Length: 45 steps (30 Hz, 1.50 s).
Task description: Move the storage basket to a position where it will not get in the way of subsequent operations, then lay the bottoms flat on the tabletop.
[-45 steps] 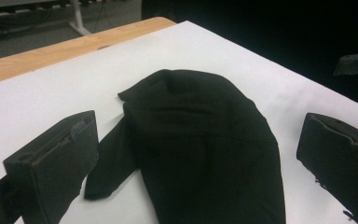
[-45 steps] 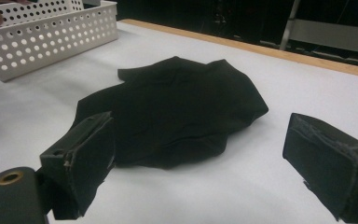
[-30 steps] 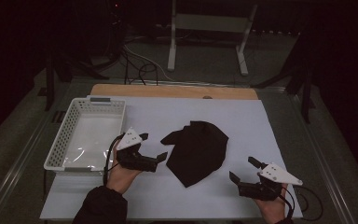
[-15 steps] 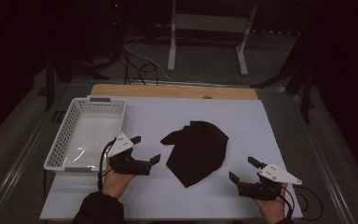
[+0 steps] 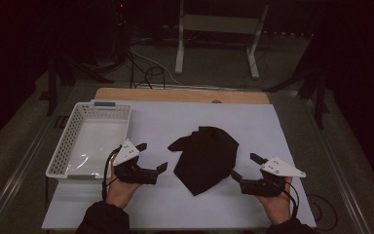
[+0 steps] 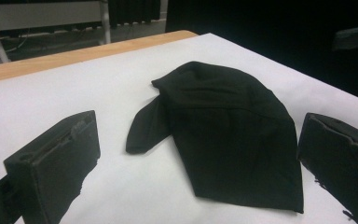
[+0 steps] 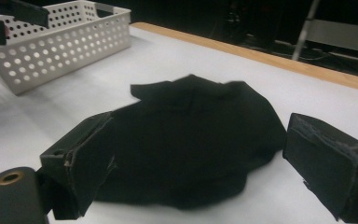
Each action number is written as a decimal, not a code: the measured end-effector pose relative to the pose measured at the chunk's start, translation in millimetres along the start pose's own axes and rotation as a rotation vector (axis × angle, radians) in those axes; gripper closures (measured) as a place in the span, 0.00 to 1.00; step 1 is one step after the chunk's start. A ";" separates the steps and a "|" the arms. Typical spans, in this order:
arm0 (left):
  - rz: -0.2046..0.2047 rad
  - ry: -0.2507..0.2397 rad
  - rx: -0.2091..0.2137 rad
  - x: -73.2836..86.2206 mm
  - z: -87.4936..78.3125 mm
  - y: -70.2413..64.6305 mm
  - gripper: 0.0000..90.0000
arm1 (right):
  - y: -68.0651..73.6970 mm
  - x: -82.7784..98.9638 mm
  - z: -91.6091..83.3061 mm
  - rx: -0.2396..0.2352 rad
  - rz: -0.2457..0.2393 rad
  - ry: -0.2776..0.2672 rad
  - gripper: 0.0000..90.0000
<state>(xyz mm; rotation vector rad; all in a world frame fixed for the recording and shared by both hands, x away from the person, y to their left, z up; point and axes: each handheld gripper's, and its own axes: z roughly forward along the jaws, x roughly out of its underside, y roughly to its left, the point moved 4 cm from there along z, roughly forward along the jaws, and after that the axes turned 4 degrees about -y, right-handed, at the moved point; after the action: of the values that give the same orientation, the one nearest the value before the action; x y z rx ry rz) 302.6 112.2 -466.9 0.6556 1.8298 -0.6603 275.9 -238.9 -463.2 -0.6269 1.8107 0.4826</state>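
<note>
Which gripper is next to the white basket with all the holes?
The left gripper, at the left of the high view. It sits just beside the white plastic perforated basket; the right gripper is across the crumpled black cloth.

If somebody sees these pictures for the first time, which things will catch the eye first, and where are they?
The eye goes first to the crumpled black cloth, dark against the white table cover near its middle. On either side of it a hand holds a gripper with open fingers, both aimed at the cloth without touching it: the left gripper and the right gripper. A white perforated basket stands at the table's left edge.
</note>
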 end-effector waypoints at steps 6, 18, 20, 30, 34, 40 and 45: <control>-0.003 -0.005 -0.004 -0.1 -1.4 1.4 0.00 | 6.7 -7.1 21.4 -0.033 -0.029 0.032 0.11; -0.008 -0.017 0.011 -2.7 -2.1 -1.1 0.00 | 17.7 -2.8 53.8 -0.064 -0.040 0.067 0.11; 0.000 -0.011 0.008 -2.2 -1.4 -2.5 0.00 | 18.3 -0.5 55.6 -0.069 -0.032 0.071 0.11; 0.001 -0.017 0.007 -2.6 -3.0 -3.8 0.00 | 18.2 11.3 58.7 -0.078 -0.015 0.124 0.12; 0.004 -0.014 0.009 -2.2 -2.1 -4.9 0.00 | 17.3 16.5 60.9 -0.087 -0.009 0.154 0.16; 0.004 -0.019 0.010 -3.0 -2.6 -5.9 0.00 | 16.3 24.9 65.5 -0.083 -0.007 0.203 0.21; 0.005 -0.019 0.013 -3.1 -2.5 -6.6 0.00 | 16.6 31.2 70.6 -0.074 -0.011 0.240 0.26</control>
<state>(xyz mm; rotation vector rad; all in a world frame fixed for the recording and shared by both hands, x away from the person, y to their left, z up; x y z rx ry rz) 297.4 108.9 -462.2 0.6600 1.8067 -0.6734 309.4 -189.1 -514.4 -0.7726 2.0212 0.4852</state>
